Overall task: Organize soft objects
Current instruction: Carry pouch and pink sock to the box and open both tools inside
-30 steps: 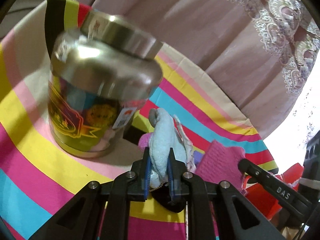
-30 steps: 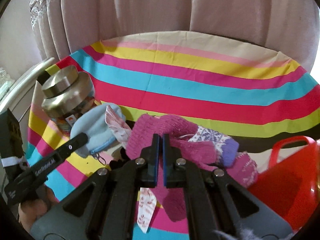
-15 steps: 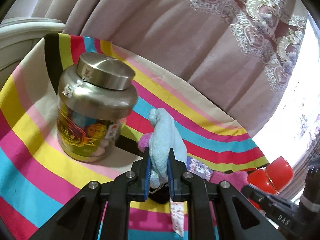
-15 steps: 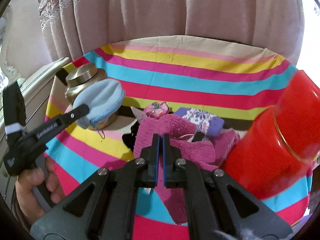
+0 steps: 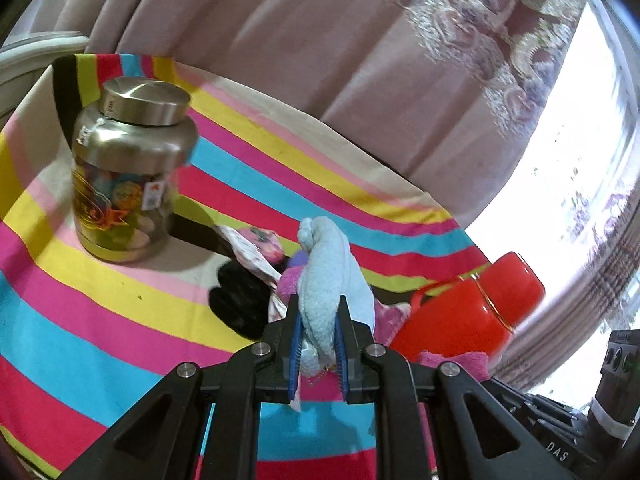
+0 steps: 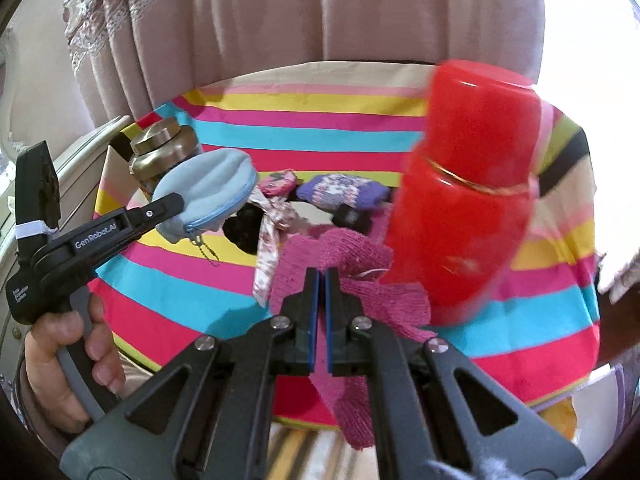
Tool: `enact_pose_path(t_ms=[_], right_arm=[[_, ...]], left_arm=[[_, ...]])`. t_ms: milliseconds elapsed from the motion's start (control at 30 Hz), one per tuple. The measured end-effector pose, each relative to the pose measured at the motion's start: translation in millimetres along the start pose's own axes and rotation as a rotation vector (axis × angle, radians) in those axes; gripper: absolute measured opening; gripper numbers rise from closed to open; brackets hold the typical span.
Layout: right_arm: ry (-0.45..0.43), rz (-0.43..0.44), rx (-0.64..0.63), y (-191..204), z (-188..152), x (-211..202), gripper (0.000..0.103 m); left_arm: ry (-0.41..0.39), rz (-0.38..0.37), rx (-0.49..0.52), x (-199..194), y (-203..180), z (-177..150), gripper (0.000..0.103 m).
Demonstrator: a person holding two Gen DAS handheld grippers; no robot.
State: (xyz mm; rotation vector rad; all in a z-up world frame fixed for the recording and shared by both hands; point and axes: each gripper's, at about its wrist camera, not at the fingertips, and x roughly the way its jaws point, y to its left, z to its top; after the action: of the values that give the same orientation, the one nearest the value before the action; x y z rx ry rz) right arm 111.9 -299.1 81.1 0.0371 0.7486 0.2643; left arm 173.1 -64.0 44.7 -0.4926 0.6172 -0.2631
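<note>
Meanwhile, the left tongs (image 5: 317,342) are clamping a pale blue fleece pouch (image 5: 326,280), holding it above the striped worktop (image 5: 120,300). The right tongs (image 6: 319,280) are pinching a pink knit glove (image 6: 340,256) near the red flask (image 6: 464,200), with other soft items (image 6: 344,190) lying beyond.

Both grippers (image 5: 317,330) (image 6: 322,294) clamped, raised

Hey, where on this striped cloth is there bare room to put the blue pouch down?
Bare striped cloth lies in front of the steel jar, and a wide band runs behind the pile toward the curtain. It is crowded between the jar and the red container.
</note>
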Motion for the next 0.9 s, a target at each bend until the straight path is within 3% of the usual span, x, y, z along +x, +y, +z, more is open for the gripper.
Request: enact_pose_path(t_ms=[300,533,900], right_arm=[[-0.039,-0.070,0.079,-53.4,-30.8,-55.5,0.005],[-0.054,-0.170,0.168,-111.7,-59.7,-93.7,0.005],[-0.034,-0.316,0.307,-191.3,-102.4,-134.7,0.005]], left_arm=[[0.069,-0.095,0.072,-15.4,-47.7,-31.9,0.015],[0.139,-0.215,0.150,-29.0,-101.6,-63.3,0.015],[0.306,-0.362,0.304,-25.4,-177.4,-115.2,0.015]])
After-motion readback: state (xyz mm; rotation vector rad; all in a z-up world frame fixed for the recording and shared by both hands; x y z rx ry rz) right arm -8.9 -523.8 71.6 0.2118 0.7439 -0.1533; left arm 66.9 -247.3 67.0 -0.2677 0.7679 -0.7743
